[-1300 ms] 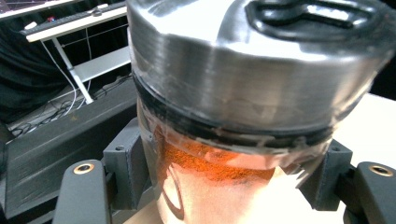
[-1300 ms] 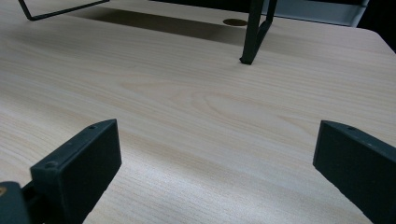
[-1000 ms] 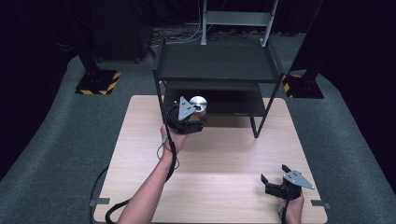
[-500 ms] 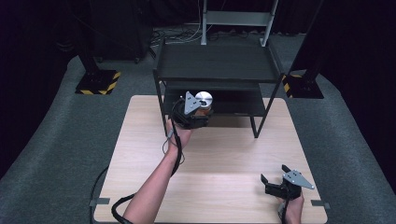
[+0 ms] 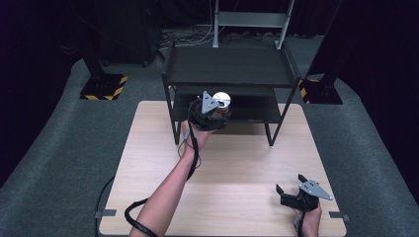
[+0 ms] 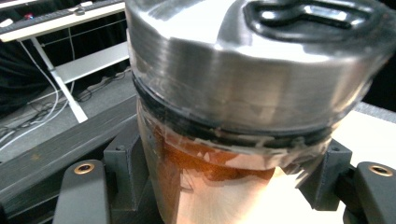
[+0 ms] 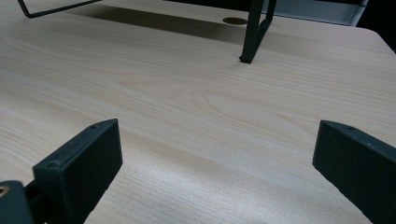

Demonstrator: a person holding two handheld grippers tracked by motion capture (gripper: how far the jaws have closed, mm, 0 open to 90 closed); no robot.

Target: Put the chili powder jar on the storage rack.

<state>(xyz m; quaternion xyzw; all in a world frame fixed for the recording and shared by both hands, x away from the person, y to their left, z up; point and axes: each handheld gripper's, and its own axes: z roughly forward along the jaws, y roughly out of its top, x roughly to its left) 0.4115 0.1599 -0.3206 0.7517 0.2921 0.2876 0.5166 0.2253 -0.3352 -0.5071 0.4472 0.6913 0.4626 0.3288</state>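
While the left tongs [image 5: 213,112] carry a jar [image 5: 221,103] up by the black two-tier shelf rack [image 5: 227,64] at the far side of the table [image 5: 237,163], the risks line up from big to small. Biggest is that rack: its upper shelf looks close above the jar's metal lid [image 6: 261,56], and a knock there, or on the edge of the lower shelf [image 5: 252,109], could jolt the load. Next, the jar itself. It's pinched between the two black jaws around its clear, smooth-looking body just under the lid, and a top-heavy tilt could let it slide out, I'd say. Over at the near right corner the right tongs [image 5: 301,195] rest low with jaws spread wide and nothing between them. Hard to call: the jar's base is cut off in the left gripper view, the amber contents are blurred, and whether it's touching the lower shelf I can't tell.
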